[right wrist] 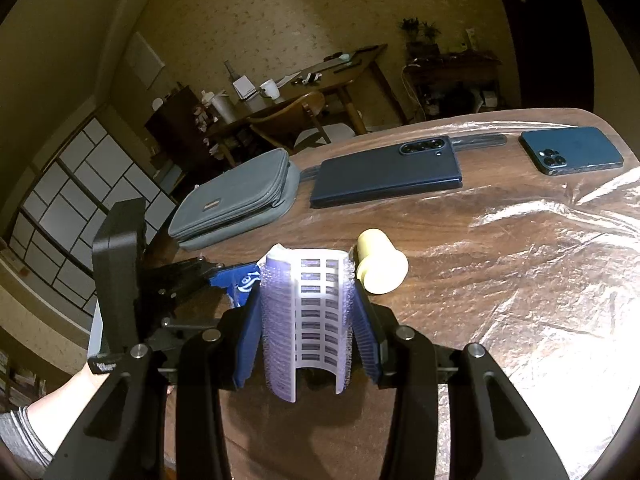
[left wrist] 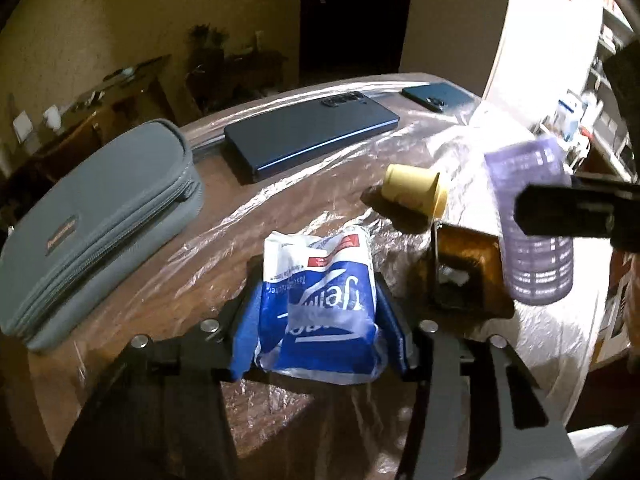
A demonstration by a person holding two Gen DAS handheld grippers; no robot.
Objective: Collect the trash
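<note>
Through my left wrist camera, my left claw (left wrist: 320,320) is holding a crumpled blue-and-white tissue packet (left wrist: 320,308), both blue pads pressing on its sides, low over the desk (left wrist: 248,208) with its clear plastic sheet. Beyond the packet and a little right, a cream plastic cap (left wrist: 416,192) is lying on its side. Far left of the packet a grey zip pouch (left wrist: 100,232) is resting; behind the packet, a dark folding phone (left wrist: 312,140), and further back right a second blue phone (left wrist: 438,96). Right of the packet, my right claw's black finger is crossing a purple hair roller (left wrist: 532,240).

Through my right wrist camera, my right claw (right wrist: 306,328) is squeezing that hair roller (right wrist: 306,320) narrowly between its pads. Just right of the roller's far end the cap (right wrist: 380,264) is lying; left of the roller my left claw (right wrist: 236,280) is carrying the packet (right wrist: 245,285). Behind the roller are sitting the pouch (right wrist: 240,200), folding phone (right wrist: 388,176) and blue phone (right wrist: 572,152).
</note>
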